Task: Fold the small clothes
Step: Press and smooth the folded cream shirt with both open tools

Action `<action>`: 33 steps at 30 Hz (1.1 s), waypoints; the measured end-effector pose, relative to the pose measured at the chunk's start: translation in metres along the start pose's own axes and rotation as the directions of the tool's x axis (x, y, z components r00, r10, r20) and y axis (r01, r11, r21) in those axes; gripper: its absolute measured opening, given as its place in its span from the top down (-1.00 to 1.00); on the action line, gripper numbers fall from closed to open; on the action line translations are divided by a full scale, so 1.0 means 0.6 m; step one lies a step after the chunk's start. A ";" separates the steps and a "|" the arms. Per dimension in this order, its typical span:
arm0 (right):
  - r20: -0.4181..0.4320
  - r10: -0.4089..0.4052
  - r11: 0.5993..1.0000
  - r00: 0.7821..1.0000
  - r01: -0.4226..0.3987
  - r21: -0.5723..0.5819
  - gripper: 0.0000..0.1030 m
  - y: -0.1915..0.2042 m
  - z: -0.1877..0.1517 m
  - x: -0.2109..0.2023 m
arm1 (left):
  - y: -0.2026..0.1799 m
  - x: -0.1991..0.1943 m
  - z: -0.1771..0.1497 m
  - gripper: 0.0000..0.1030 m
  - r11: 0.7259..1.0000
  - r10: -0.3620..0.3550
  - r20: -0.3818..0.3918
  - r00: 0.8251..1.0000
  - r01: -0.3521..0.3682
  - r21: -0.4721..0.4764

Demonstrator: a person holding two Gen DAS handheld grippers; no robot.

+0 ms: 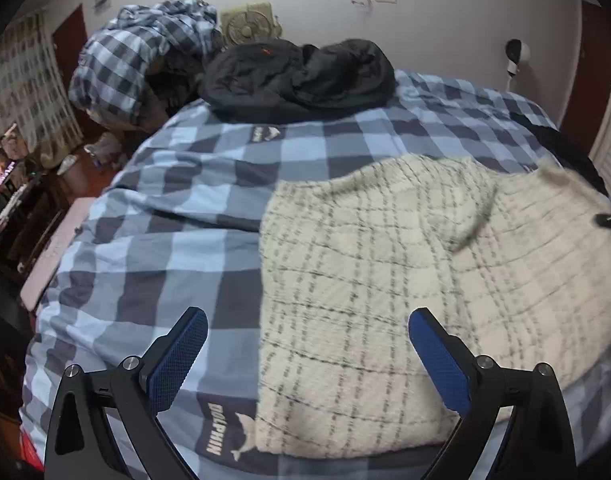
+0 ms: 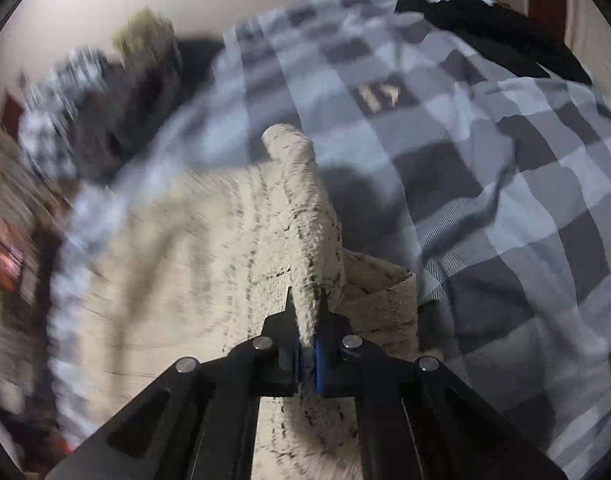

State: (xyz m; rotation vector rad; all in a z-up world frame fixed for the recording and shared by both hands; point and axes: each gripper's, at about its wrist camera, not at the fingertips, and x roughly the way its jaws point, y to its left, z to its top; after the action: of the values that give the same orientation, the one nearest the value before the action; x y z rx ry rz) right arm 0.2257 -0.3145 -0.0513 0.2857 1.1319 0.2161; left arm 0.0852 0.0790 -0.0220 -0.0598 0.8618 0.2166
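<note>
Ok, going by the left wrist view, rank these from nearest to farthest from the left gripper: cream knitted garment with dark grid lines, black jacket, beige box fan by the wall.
1. Cream knitted garment with dark grid lines: directly ahead of the open left gripper, slightly right.
2. Black jacket: heaped farther up the bed.
3. Beige box fan: behind it, against the wall.

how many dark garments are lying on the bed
2. A black jacket is heaped at the far end of the bed, next to the wall; a second dark cloth lies at the far right edge, behind the cream sweater. Others may be hidden.
</note>
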 end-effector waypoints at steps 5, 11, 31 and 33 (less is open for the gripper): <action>0.030 0.005 0.999 1.000 -0.007 0.046 0.97 -0.028 -0.025 -0.063 | 0.000 0.014 0.003 -0.97 1.000 -0.017 -0.030 0.999 0.017 0.005; -0.117 -0.155 0.980 0.981 0.167 0.107 0.92 -0.085 -0.036 0.054 | -0.008 0.029 -0.006 -0.97 0.999 0.003 -0.049 0.999 -0.001 0.034; -0.079 -0.025 0.920 0.997 -0.008 -0.392 -0.93 0.259 -0.133 0.091 | -0.113 0.133 0.047 -0.99 0.919 -0.392 -0.102 0.914 0.394 -0.008; -0.137 -0.087 0.878 0.987 0.011 -0.479 -0.93 0.273 -0.149 0.130 | -0.113 0.178 0.036 -0.94 0.935 -0.350 -0.212 0.913 0.353 -0.025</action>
State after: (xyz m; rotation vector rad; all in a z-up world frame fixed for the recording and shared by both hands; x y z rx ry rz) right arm 0.1724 -0.1257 -0.0992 -0.2045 1.1982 0.4702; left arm 0.1831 0.0335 -0.0909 -0.2274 1.0504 -0.1377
